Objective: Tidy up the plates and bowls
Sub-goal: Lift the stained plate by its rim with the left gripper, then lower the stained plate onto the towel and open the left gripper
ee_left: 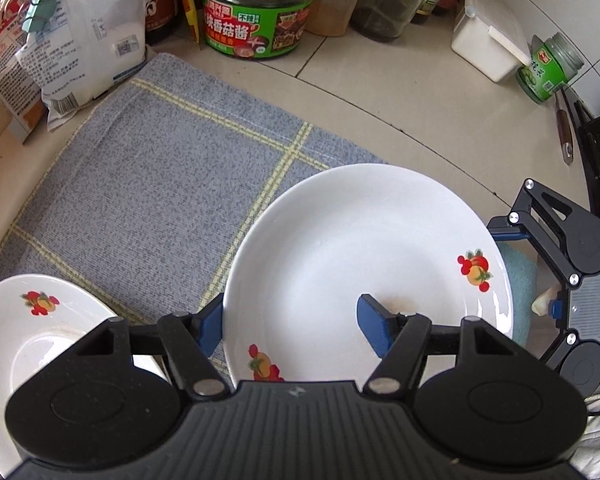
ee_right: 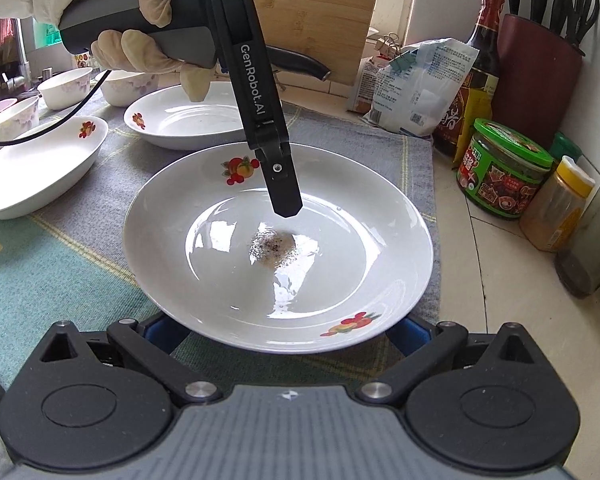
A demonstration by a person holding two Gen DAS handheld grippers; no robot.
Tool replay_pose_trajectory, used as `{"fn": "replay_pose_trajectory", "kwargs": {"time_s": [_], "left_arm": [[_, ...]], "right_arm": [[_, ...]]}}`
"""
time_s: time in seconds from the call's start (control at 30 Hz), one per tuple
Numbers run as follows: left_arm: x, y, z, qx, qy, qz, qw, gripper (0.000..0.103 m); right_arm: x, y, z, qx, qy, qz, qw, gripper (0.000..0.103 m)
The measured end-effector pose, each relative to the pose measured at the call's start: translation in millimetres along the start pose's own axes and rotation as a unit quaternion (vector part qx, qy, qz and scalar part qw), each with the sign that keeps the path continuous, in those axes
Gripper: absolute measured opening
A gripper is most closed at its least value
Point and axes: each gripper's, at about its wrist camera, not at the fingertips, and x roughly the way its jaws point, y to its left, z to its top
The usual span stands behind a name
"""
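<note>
On the grey cloth (ee_left: pixel 152 168) sits the plate (ee_left: pixel 364 248), its near rim straddled by the left gripper (ee_left: pixel 290 326), jaws spread, right gripper (ee_right: pixel 284 330) likewise at the opposite rim; close squarely, lift level

The plate (ee_right: pixel 278 248) is glossy white ceramic, wet-shiny, with a gritty brown smear at its centre. Under it lies a coarse woven cloth (ee_right: pixel 80 280). Beside the cloth, the tabletop (ee_right: pixel 500 280) is smooth tile. The left claw (ee_left: pixel 290 330) is matt black plastic.
</note>
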Motion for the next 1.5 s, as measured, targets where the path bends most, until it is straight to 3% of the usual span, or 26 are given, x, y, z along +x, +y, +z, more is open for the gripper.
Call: {"fn": "replay_pose_trajectory", "kwargs": {"time_s": [0.7, 0.83, 1.03, 1.23, 1.5], "left_arm": [[-0.6, 0.7, -0.4, -0.007, -0.003, 0.005, 1.0, 0.068], [-1.3, -1.9, -1.5, -0.01, -0.008, 0.005, 0.9999, 0.078], [-11.8, -5.3, -7.8, -0.019, -0.034, 0.022, 0.999, 0.087], [-35.1, -11.4, -18.6, -0.041, -0.08, 0.047, 0.9948, 0.09], [-65.0, -37.2, -47.9, -0.069, -0.156, 0.104, 0.9799, 0.09]], "right_arm": [[4.3, 3.0, -2.7, 0.0, 0.005, 0.01, 1.0, 0.103], [4.5, 3.3, -3.5, -0.002, 0.007, 0.007, 1.0, 0.103], [-1.3, 2.8, -5.9, -0.002, 0.006, 0.004, 1.0, 0.103], [-9.5, -2.5, -11.3, 0.02, 0.008, -0.005, 1.0, 0.103], [-28.2, -14.4, -18.0, 0.054, 0.011, -0.033, 0.998, 0.103]]}}
